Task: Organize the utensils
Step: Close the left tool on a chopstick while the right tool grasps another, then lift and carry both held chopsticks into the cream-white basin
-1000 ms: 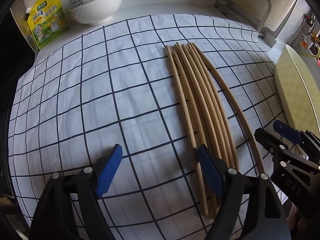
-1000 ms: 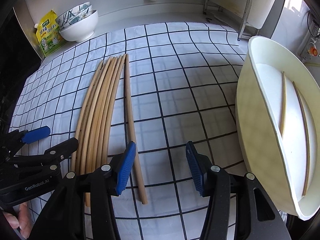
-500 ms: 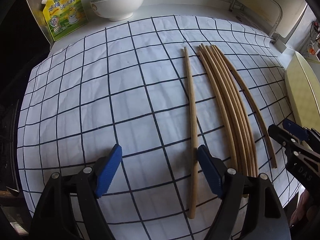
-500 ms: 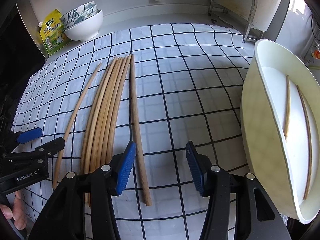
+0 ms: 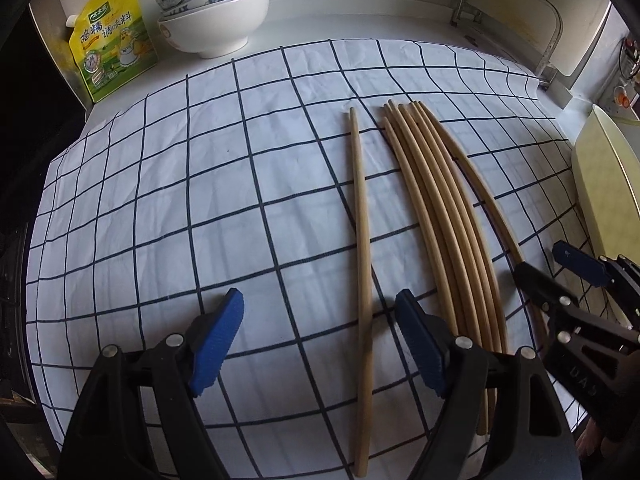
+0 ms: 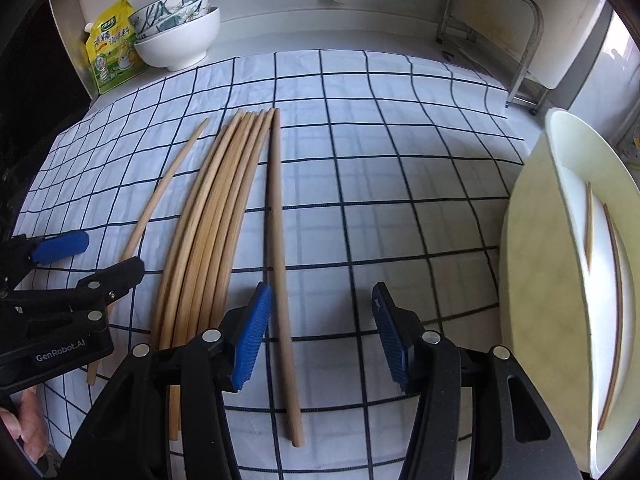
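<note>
Wooden chopsticks lie lengthwise on a white checked cloth [image 5: 160,200]. A bundle of several chopsticks [image 5: 452,240] [image 6: 212,240] sits in the middle. One single chopstick [image 5: 362,280] lies apart to its left, and my left gripper [image 5: 318,320] stands open above it, nearer the right pad. Another single chopstick [image 6: 278,260] lies to the bundle's right, under my open right gripper [image 6: 320,312], close to its left pad. Neither gripper holds anything. Each one shows at the edge of the other's view: right gripper [image 5: 560,272], left gripper [image 6: 100,254]. Two chopsticks [image 6: 588,224] rest in a cream tub [image 6: 532,280] at the right.
Stacked bowls [image 5: 216,20] and a yellow seasoning packet [image 5: 112,40] stand at the back left by the wall. A metal rack [image 6: 500,20] stands at the back right. The cream tub borders the cloth's right edge. A hand shows at the lower left [image 6: 28,424].
The leftmost chopstick has come away from the bundle and now lies alone to its left, between my left gripper's fingers. Both grippers stay open.
</note>
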{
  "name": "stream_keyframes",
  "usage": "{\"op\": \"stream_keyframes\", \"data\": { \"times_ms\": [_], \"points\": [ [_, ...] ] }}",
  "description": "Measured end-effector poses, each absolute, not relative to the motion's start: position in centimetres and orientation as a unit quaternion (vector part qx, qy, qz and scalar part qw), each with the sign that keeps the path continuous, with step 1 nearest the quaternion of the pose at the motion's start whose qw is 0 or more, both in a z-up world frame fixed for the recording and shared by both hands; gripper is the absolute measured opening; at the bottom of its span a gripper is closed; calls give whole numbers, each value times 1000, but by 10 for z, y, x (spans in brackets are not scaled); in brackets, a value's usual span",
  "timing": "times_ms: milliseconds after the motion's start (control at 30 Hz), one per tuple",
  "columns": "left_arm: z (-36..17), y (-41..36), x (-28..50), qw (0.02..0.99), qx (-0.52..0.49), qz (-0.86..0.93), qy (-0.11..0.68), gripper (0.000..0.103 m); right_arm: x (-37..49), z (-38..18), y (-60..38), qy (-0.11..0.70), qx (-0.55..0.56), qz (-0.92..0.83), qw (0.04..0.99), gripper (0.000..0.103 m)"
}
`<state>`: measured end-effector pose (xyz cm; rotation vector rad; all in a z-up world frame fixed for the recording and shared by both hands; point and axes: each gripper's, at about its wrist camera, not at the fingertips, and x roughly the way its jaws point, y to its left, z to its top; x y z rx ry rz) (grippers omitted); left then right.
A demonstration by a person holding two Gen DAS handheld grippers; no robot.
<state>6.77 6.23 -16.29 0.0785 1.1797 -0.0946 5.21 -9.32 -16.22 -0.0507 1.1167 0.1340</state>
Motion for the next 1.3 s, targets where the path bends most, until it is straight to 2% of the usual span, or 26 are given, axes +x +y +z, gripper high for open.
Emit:
{"op": "stream_keyframes", "data": {
  "times_ms": [67,133,167,233,267,300,333,367,633,900,1067,1300],
  "points": [
    [-162,62,68,831,38,-46,553,69,52,-163,-89,526,-29,70,847,50],
    [-160,60,68,833,38,-50,550,56,52,-163,-87,525,-30,77,847,49],
    [-159,59,68,834,39,-53,548,52,52,-163,-86,525,-31,81,847,45],
    [-158,58,69,834,39,-59,548,31,52,-163,-84,524,-34,89,846,35],
    [-157,58,70,833,39,-60,549,25,52,-162,-82,525,-35,93,846,27],
    [-157,57,70,832,37,-63,550,14,53,-162,-81,526,-36,96,844,17],
    [-157,57,72,829,36,-68,553,7,54,-162,-81,528,-36,98,843,12],
    [-157,56,72,828,36,-69,555,7,56,-161,-80,532,-33,104,840,7],
    [-149,69,71,814,22,-80,575,7,61,-150,-93,543,26,109,832,6],
    [-106,68,60,822,21,-86,563,7,46,-109,-97,525,62,127,839,6],
    [-74,41,56,834,26,-106,540,7,33,-78,-121,502,78,135,851,6],
    [-47,-45,64,837,37,-177,516,7,21,-44,-197,467,100,86,874,6]
  ]
}}
